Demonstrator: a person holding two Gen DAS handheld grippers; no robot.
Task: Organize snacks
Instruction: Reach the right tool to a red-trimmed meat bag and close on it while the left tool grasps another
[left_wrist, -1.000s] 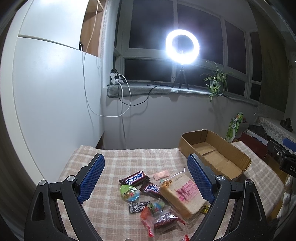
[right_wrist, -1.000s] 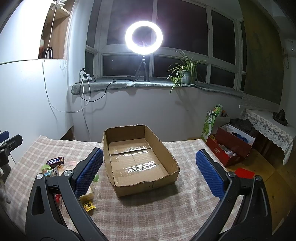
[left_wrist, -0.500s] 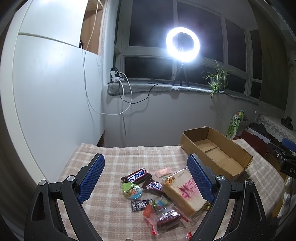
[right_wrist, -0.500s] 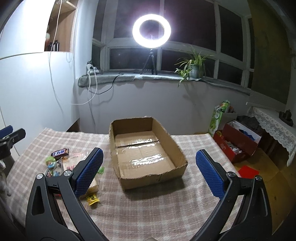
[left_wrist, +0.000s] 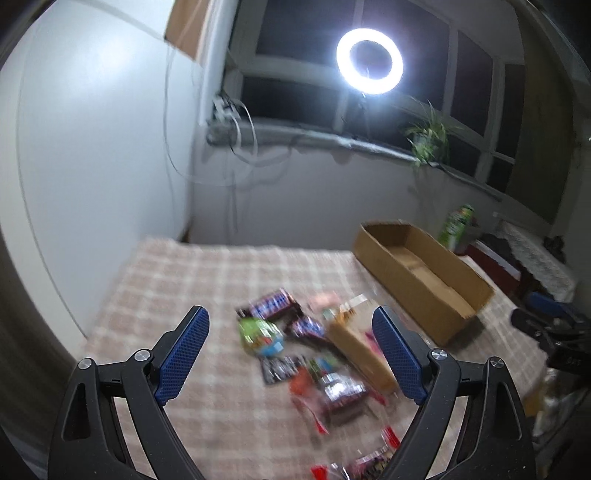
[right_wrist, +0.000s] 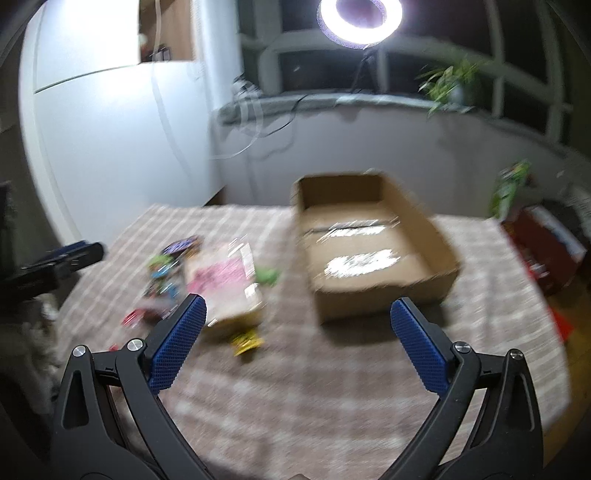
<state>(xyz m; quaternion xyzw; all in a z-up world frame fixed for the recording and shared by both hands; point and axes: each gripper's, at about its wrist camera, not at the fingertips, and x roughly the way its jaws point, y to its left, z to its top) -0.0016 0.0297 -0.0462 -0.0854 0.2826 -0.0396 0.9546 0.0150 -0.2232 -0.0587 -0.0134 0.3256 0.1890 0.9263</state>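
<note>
A heap of snacks lies on the checked tablecloth (left_wrist: 192, 280): a large bread bag with pink print (left_wrist: 356, 349) (right_wrist: 225, 282), dark chocolate bars (left_wrist: 271, 304), a green round pack (left_wrist: 260, 334) and red wrappers (left_wrist: 332, 395). An empty cardboard box (left_wrist: 421, 275) (right_wrist: 369, 243) stands to their right. My left gripper (left_wrist: 291, 350) hovers open above the heap, holding nothing. My right gripper (right_wrist: 299, 343) is open and empty, over bare cloth in front of the box. Both views are motion-blurred.
A small yellow packet (right_wrist: 246, 341) lies near the bread bag. A white cabinet (left_wrist: 92, 147) borders the table's left side. Behind are a windowsill with a ring light (left_wrist: 369, 61), cables and a plant (left_wrist: 430, 138). A red box (right_wrist: 546, 251) sits on the floor at right.
Both grippers have swung and tilted, leaving both views blurred. The left one has dropped closer to the snacks; the right one has turned left, bringing the snack heap further into view.
</note>
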